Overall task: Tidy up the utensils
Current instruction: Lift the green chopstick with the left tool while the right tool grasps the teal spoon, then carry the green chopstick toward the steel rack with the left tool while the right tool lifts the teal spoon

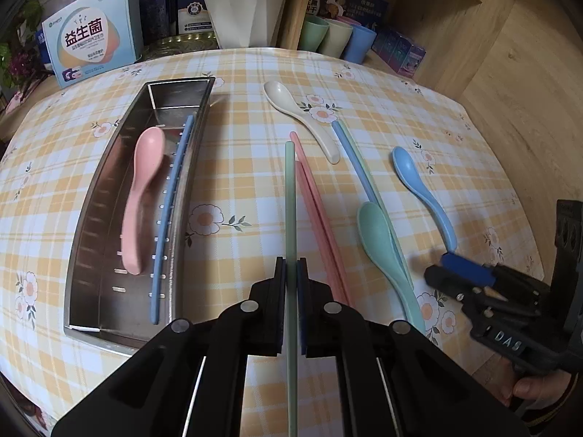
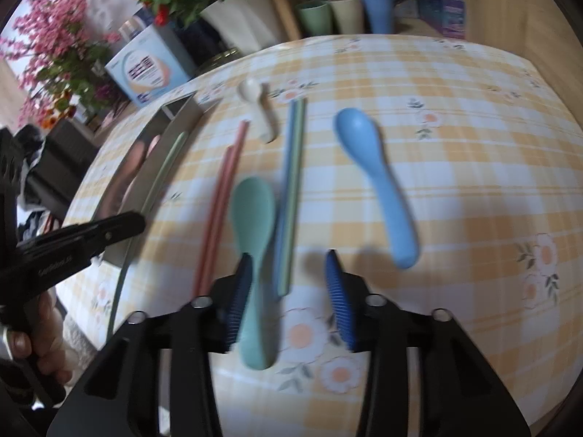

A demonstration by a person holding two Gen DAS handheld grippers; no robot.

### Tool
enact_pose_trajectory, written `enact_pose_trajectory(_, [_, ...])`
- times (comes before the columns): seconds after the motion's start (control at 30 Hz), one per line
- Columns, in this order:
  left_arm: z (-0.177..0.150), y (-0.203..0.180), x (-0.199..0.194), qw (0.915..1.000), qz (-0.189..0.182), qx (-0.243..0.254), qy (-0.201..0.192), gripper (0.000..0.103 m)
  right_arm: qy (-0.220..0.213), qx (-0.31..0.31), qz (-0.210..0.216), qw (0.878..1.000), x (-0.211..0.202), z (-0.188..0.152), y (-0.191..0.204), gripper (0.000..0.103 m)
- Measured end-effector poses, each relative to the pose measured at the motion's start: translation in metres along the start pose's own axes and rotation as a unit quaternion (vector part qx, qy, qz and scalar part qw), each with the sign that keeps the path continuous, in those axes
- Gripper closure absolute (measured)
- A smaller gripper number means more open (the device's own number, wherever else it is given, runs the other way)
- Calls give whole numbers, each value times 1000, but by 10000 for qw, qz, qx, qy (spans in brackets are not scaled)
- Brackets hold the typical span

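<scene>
My left gripper (image 1: 291, 267) is shut on a green chopstick (image 1: 290, 189), held above the checked tablecloth right of the metal tray (image 1: 91, 218). The tray holds a pink spoon (image 1: 144, 193) and a blue chopstick (image 1: 175, 211). My right gripper (image 2: 289, 284) stands open low over the table. The green spoon (image 2: 253, 218) has its handle between the jaws, close beside the left pad and clear of the right one. Loose on the cloth lie two pink chopsticks (image 2: 222, 196), a blue and green chopstick pair (image 2: 291, 182), a blue spoon (image 2: 368, 156) and a cream spoon (image 2: 258, 109).
A white flower pot (image 1: 244, 11), a printed box (image 1: 91, 40) and three cups (image 1: 337, 38) stand along the table's far edge. A wooden wall (image 1: 510, 91) closes the right side. A hand (image 2: 32, 349) holds the left gripper's handle.
</scene>
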State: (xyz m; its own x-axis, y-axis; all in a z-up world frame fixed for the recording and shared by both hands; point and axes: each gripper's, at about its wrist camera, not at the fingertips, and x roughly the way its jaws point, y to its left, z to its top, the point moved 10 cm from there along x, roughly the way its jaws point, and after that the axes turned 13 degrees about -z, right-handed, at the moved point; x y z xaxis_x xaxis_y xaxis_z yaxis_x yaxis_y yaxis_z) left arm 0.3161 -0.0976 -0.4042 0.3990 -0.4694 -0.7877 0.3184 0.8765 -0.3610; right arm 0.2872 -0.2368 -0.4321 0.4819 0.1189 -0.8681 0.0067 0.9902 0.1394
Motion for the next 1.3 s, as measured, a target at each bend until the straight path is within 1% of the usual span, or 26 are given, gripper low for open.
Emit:
enact_pose_trajectory(0.07, [-1,1,-2,10000,-29,0,-5,97,35,-72,73,9999,0,-2,8,76])
enact_pose_trajectory(0.27, [-5,5,-8,9999,-94,-31,-43,97,218,-230,108,9994,5,-10,27,81])
enact_pose_trajectory(0.4, [-6,9,-13,9998,-140,-110,-97,97,301,-281,-24,9992,12,-12,31,82])
enact_pose_trajectory(0.53, [-6,11,-15,9997,-189,-133,-115,97,527,-322,-201,9979,24,-16,32,87])
enact_pose_trajectory(0.83, [-7,15,-17,9994,-243,-203,-131,97,634,-261,-224,9974,30,-16,35,87])
enact_pose_trajectory(1.07, [-8,15,-19,9994,-256,-218,-128,97,674,19,-11,9977,31,-14,32,89])
enact_pose_trajectory(1.3, [-9,16,-18,9994,-251,-220,-121,97,489,103,84,9987,20,-3,34,89])
